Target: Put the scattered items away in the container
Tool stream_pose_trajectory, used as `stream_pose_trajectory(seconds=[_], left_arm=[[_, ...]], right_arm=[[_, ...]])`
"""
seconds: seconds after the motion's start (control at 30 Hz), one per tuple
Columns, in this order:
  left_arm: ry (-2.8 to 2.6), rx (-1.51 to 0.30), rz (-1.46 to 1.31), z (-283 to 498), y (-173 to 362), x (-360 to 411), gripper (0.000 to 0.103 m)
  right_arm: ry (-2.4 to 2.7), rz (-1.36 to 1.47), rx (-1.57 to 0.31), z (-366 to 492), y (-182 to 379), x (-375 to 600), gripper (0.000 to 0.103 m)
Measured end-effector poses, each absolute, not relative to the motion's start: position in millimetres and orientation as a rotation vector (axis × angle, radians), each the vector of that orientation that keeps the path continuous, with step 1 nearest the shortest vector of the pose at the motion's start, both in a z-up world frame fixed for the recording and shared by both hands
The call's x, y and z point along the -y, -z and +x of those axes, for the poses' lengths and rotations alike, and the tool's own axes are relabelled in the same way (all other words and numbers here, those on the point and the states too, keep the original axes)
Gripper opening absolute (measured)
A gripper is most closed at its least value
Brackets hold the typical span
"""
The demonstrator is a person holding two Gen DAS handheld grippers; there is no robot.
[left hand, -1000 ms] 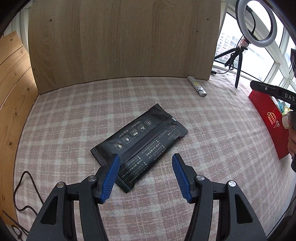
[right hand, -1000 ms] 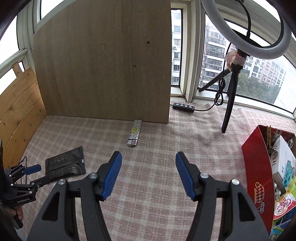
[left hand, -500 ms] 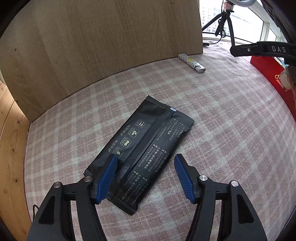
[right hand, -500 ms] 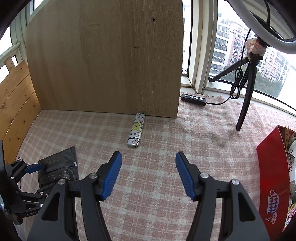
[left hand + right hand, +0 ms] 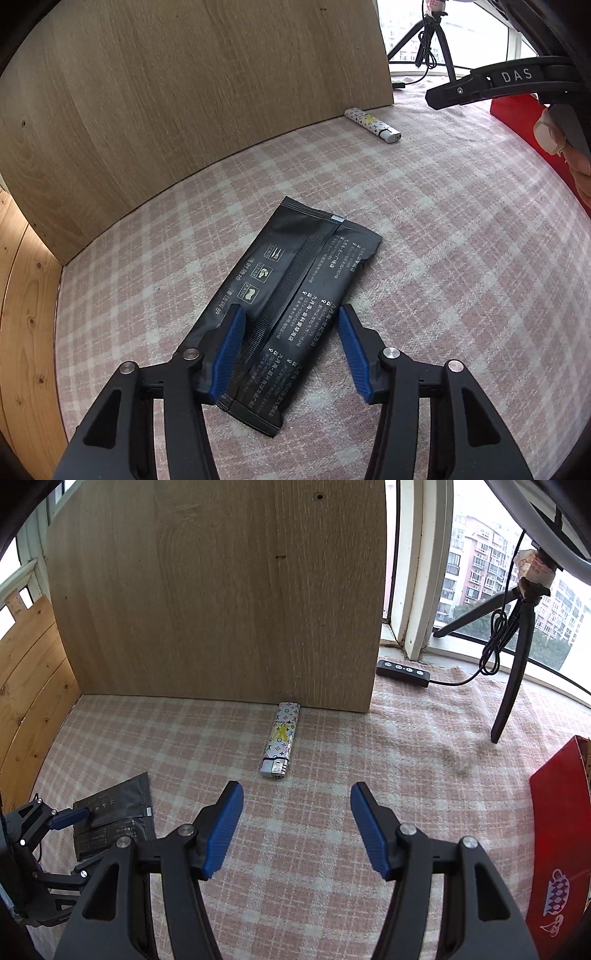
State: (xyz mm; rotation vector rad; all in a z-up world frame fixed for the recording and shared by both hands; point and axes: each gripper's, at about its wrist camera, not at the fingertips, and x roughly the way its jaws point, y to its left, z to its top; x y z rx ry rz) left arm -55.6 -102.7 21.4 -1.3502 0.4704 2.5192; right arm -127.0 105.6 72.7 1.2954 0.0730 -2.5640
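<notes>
A black packet (image 5: pixel 295 295) with white print lies flat on the pink checked cloth. My left gripper (image 5: pixel 291 325) is open, low over the packet's near end, one blue finger on each side; it also shows in the right wrist view (image 5: pixel 70 814) at the packet (image 5: pixel 110 812). A patterned white lighter (image 5: pixel 279 744) lies by the wooden board, ahead of my right gripper (image 5: pixel 295 801), which is open and empty; the lighter also shows in the left wrist view (image 5: pixel 371 124). The red container (image 5: pixel 557 842) stands at the right.
An upright wooden board (image 5: pixel 221 590) backs the cloth, with wooden slats (image 5: pixel 26 686) at the left. A black tripod (image 5: pixel 513 657) and a cable remote (image 5: pixel 402 670) stand at the back right by the window.
My left gripper has moved forward and down over the black packet, so its fingers now straddle the near end. My right gripper has moved closer to the lighter. Both stay open.
</notes>
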Motion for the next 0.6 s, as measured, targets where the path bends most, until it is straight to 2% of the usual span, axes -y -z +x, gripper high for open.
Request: stream_pose_trajectory(seconds=[0.03, 0.1, 0.27, 0.5, 0.57, 0.6], left_arm=[[-2.518, -0.47, -1.341, -54.9, -22.5, 101.4, 0.041], [-2.512, -0.428, -1.32, -55.2, -27.5, 101.3, 0.014], [-2.471, -0.214, -1.341, -61.7, -31.1, 112.4, 0.0], [-2.457, -0.002, -1.343, -63.1, -33.7, 136.0, 0.0], [-2.499, -0.044, -1.363, -65.5, -34.6, 143.9, 0.007], [-2.505, -0.061, -1.38, -67.3, -34.1, 147.8, 0.019]], right_arm=[[2.56, 1.298, -0.073, -128.6, -71.5, -105.3, 0.06], [2.552, 1.306, -0.069, -131.1, -69.5, -104.4, 0.06], [2.529, 1.316, -0.034, -138.3, -66.0, -104.7, 0.06], [2.48, 1.335, 0.049, -147.7, -62.5, -103.7, 0.059], [2.479, 1.328, 0.046, -147.0, -62.7, -101.6, 0.059], [2.474, 1.33, 0.044, -145.2, -64.5, -100.3, 0.059]])
